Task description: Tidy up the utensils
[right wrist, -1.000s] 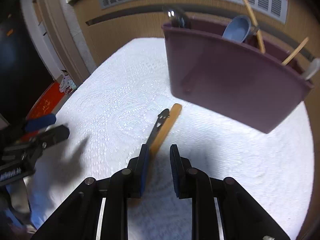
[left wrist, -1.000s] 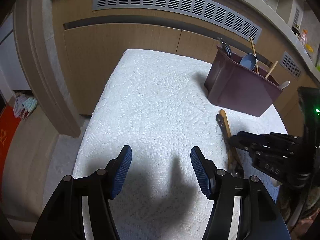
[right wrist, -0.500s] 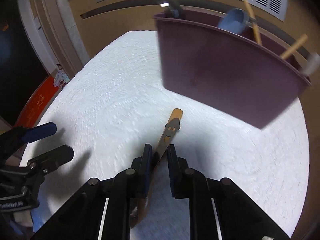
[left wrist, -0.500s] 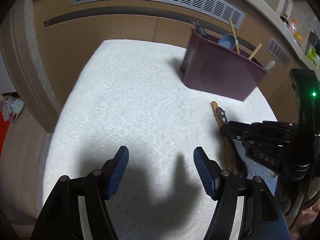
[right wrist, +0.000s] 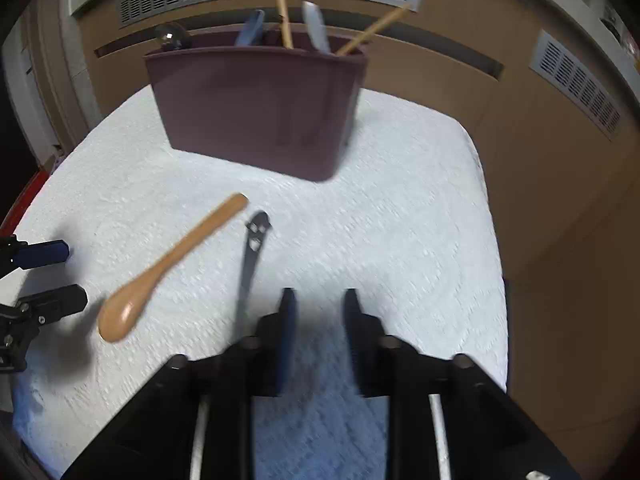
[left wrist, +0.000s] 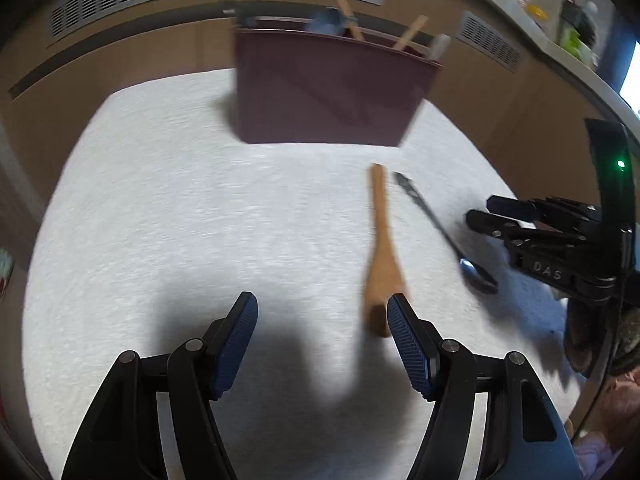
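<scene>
Released since earlier frame: wooden spoon and metal spoon lie apart, lower left. Right gripper opening, empty, marked "DAS". Left gripper wide, empty. Maroon caddy upper centre.

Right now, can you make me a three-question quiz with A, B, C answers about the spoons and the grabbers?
1. Where do the wooden spoon and metal spoon lie?
A. in the bin
B. on the white cloth
C. on the floor

2. What colour is the bin?
A. green
B. yellow
C. maroon

3. What is between the right gripper's jaws?
A. nothing
B. wooden spoon
C. metal spoon

Answers: 1 B, both lie flat on the cloth before the bin. 2 C, its wall is maroon. 3 A, the jaws are opening with only cloth between them.
</scene>
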`<state>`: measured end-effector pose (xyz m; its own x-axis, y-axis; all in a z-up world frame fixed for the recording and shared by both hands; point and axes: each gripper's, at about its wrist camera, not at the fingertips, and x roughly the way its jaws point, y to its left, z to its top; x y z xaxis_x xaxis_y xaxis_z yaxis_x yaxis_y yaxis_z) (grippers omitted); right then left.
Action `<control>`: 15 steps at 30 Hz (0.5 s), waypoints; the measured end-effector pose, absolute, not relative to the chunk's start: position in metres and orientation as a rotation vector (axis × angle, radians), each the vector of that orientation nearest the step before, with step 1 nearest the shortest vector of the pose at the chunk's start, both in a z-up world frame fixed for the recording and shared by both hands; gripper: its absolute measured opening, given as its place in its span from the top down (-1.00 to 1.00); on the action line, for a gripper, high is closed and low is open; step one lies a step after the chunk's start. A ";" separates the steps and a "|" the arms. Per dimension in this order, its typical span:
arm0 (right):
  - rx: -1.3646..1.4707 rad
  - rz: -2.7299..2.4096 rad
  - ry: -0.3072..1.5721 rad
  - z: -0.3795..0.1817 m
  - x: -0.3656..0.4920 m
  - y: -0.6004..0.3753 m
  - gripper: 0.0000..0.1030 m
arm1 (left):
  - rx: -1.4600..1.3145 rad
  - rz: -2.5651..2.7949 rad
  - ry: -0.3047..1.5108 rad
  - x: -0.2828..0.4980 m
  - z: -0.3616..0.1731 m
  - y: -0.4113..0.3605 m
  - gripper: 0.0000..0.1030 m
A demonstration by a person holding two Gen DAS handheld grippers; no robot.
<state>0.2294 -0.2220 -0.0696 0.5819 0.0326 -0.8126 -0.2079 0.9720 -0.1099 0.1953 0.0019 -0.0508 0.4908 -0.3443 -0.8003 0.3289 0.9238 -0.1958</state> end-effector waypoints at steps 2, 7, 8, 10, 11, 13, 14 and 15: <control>-0.185 0.129 0.938 -0.071 0.222 -0.231 -0.20 | -0.007 -0.453 0.963 0.190 -0.050 -0.011 -0.19; -0.112 0.123 0.926 -0.075 0.203 -0.244 -0.51 | 0.143 -0.391 0.946 0.183 -0.059 -0.043 -0.17; -0.101 0.114 0.926 -0.078 0.202 -0.243 -0.56 | 0.158 -0.376 0.944 0.184 -0.059 -0.046 -0.16; -0.087 0.105 0.936 -0.084 0.204 -0.240 -0.63 | 0.147 -0.356 0.940 0.191 -0.059 -0.048 -0.05; -0.084 0.100 0.947 -0.085 0.204 -0.240 -0.65 | 0.147 -0.345 0.934 0.192 -0.059 -0.048 0.09; -0.078 0.099 0.960 -0.087 0.203 -0.240 -0.73 | 0.144 -0.328 0.914 0.194 -0.058 -0.047 0.40; -0.070 0.102 0.965 -0.088 0.202 -0.242 -0.80 | 0.136 -0.326 0.896 0.192 -0.054 -0.044 0.40; -0.063 0.109 0.973 -0.088 0.201 -0.244 -0.83 | 0.133 -0.327 0.868 0.190 -0.049 -0.041 0.40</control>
